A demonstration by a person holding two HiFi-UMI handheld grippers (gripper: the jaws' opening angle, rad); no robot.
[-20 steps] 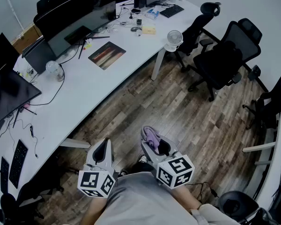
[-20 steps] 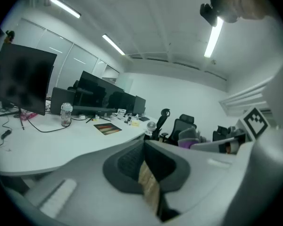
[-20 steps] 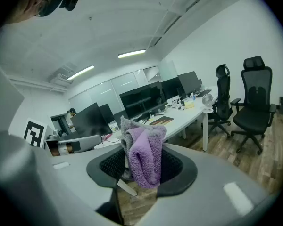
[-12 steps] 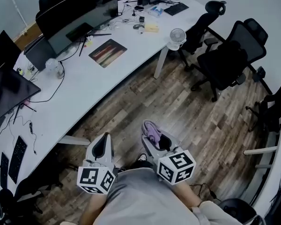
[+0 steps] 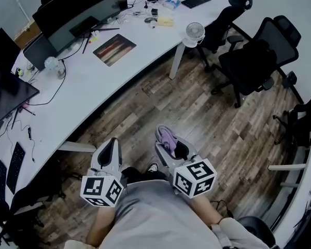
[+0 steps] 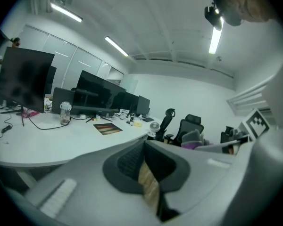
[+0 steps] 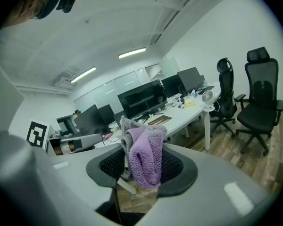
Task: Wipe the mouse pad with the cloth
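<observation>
Cloth (image 7: 142,155), purple and fluffy, sits bunched between the right tongs (image 5: 165,140), which are clamped on it. In the right gripper view its folds rise above the two tips and hang down over the dark pads. In the head view the same bundle shows as a small lilac wad at the front of those tongs, low in the frame and over the wooden floor (image 5: 197,115). The left tongs (image 5: 112,145) are held just beside them on the person's other side. Their tips are pressed together with nothing between them, and the left gripper view shows only floor through the slot behind the closed tips.

The mouse pad (image 5: 114,49) lies flat on the long curved white tabletop (image 5: 93,95), well apart from both tongs, toward the far side of the room. It is dark with reddish streaks, and it lies in front of a row of dark monitors (image 5: 78,12). A small white fan (image 5: 194,32) stands near the tabletop's front edge to the right of the pad. What looks like a clear bottle (image 5: 52,65) stands to the pad's left, though it is small and hard to make out. Black office chairs (image 5: 251,61) stand on the floor at the right.
</observation>
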